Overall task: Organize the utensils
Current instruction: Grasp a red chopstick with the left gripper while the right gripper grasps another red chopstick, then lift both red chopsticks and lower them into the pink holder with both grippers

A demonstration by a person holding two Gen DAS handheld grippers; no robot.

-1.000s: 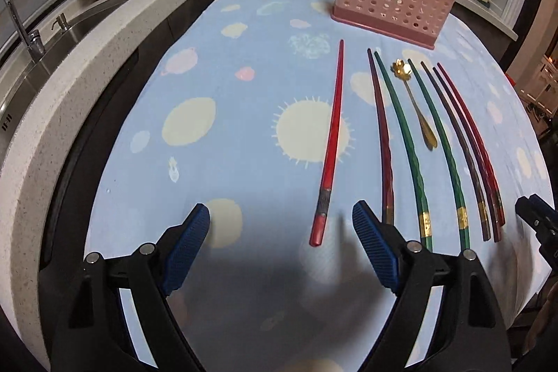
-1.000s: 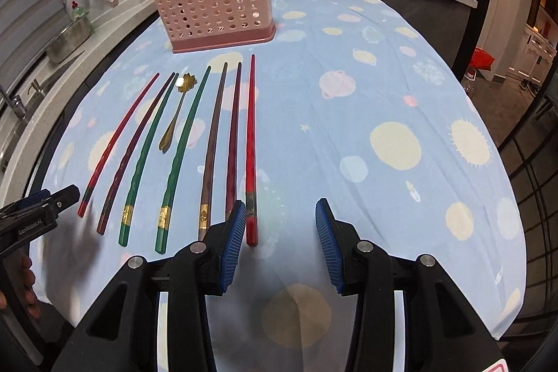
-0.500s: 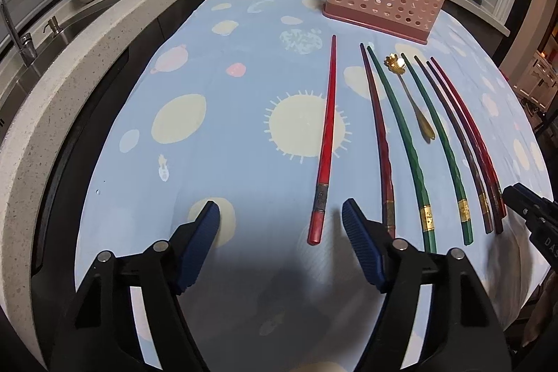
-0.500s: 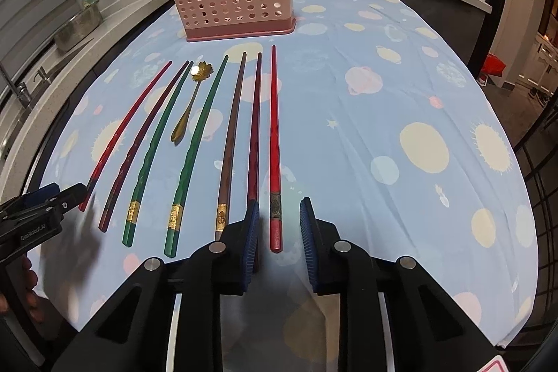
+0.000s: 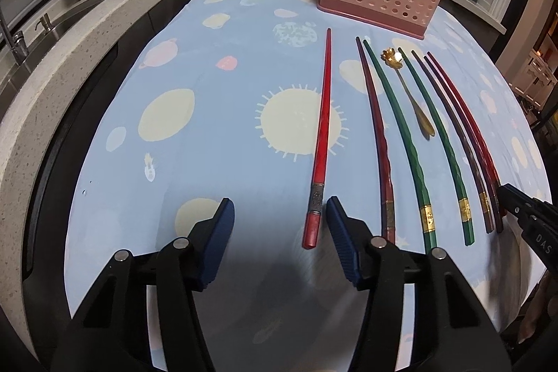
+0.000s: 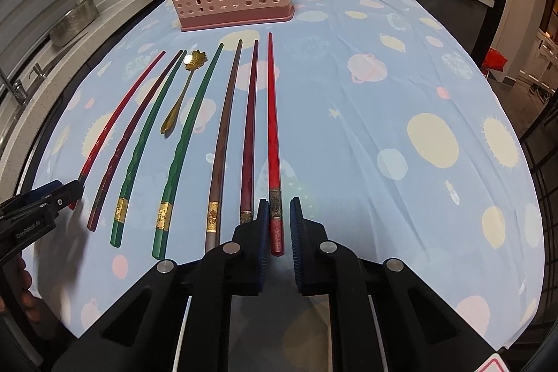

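right wrist view shows the right gripper (image 6: 279, 215), jaws just closed onto a red chopstick (image 6: 272, 142) lying on the table (image 6: 401, 162); left wrist view shows the left gripper (image 5: 280, 215), jaws narrowing but open, beside another red chopstick (image 5: 321, 135).

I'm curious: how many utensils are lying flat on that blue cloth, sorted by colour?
Red chopsticks: 2
Dark maroon chopsticks: 2
Green chopsticks: 2
Brown chopstick: 1
Gold spoon: 1
Total: 8
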